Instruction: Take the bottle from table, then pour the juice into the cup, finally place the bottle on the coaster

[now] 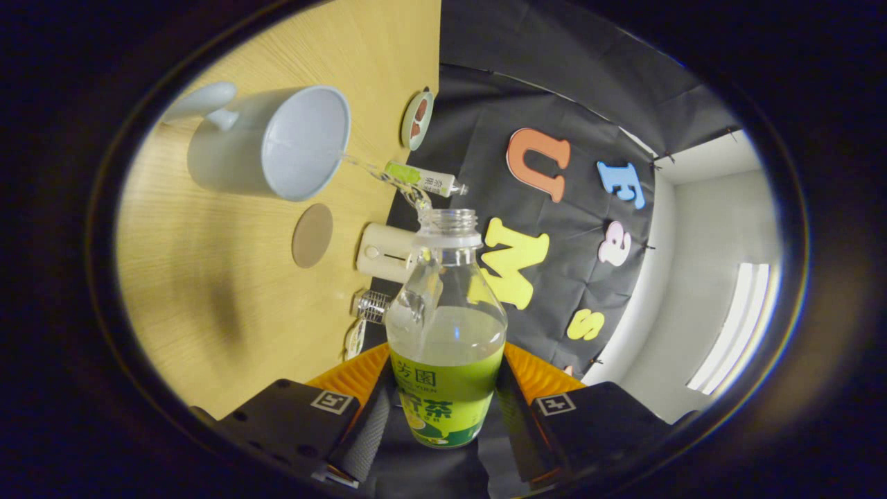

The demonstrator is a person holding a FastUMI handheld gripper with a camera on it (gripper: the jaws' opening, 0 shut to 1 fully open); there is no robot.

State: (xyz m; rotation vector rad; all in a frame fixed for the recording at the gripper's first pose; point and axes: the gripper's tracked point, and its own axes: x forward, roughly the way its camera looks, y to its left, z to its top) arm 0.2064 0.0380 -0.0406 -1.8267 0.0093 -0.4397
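One pale wood-grain table (229, 291) meets the booth's black cloth wall, white room beyond. Both fingers of the gripper (443, 409) pinch the clear, green-labelled bottle (447, 326), uncapped and tipped, a thin stream (388, 179) arcing into the smooth white mug (277, 142); nearby lies a round coaster (312, 235).

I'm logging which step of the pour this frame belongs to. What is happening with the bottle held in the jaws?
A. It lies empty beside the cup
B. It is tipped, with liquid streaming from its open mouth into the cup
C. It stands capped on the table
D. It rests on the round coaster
B: the bottle, clamped between the jaws of the gripper, has no cap, and a thin stream runs from its mouth to the rim of the cup.
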